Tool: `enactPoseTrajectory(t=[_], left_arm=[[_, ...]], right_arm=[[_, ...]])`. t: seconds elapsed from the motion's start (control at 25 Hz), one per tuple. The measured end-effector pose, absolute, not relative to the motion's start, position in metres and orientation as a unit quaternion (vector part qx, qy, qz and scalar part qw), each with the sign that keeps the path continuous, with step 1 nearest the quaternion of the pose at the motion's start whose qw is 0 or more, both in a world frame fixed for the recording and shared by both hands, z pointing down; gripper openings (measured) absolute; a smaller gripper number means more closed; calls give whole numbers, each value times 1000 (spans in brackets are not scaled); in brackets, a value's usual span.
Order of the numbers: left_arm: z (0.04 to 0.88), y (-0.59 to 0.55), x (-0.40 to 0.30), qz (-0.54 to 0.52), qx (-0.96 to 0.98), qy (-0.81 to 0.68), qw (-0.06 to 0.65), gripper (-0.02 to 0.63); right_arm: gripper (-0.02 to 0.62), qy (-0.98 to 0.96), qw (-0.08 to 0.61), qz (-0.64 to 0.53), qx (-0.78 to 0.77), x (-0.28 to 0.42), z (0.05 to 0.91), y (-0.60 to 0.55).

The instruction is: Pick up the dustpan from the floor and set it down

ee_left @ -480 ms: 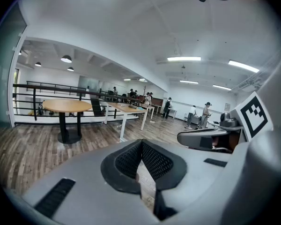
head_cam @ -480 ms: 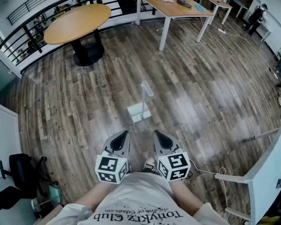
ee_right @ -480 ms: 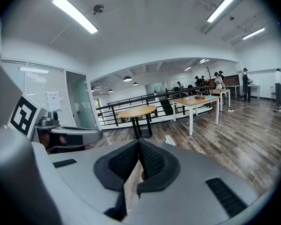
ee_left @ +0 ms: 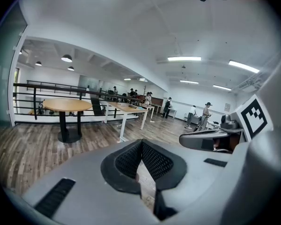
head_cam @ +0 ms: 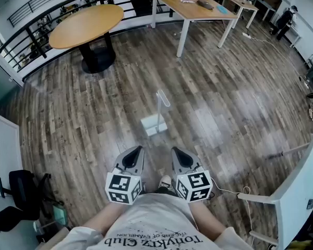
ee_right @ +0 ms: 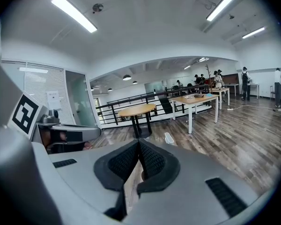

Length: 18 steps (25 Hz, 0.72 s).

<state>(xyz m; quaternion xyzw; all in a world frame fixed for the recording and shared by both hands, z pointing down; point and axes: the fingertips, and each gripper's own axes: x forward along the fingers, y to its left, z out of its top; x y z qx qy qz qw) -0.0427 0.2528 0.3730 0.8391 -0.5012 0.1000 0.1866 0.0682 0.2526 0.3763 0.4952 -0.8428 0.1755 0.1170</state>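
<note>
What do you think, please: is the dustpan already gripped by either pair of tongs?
No, the dustpan stands on the floor ahead of the left tongs and the right tongs, touching neither.

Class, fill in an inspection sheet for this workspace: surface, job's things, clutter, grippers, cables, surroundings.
Surface: wood-plank floor.
Job's things: white dustpan stands on the floor, handle upright, ahead of both grippers, untouched.
Clutter: small items on the rectangular table; nothing seen near the dustpan.
Grippers: left gripper and right gripper side by side, both shut, nothing held.
Cables: white cable on the floor at right.
Surroundings: round table, black railing, office chair, people far off.
</note>
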Motion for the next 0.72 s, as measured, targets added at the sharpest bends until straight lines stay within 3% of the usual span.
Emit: enactPoseTrajectory(t=[0.72], left_arm=[[372, 266, -105, 91, 850, -484, 185, 23]], right_arm=[[26, -819, 84, 179, 539, 27, 368, 272]])
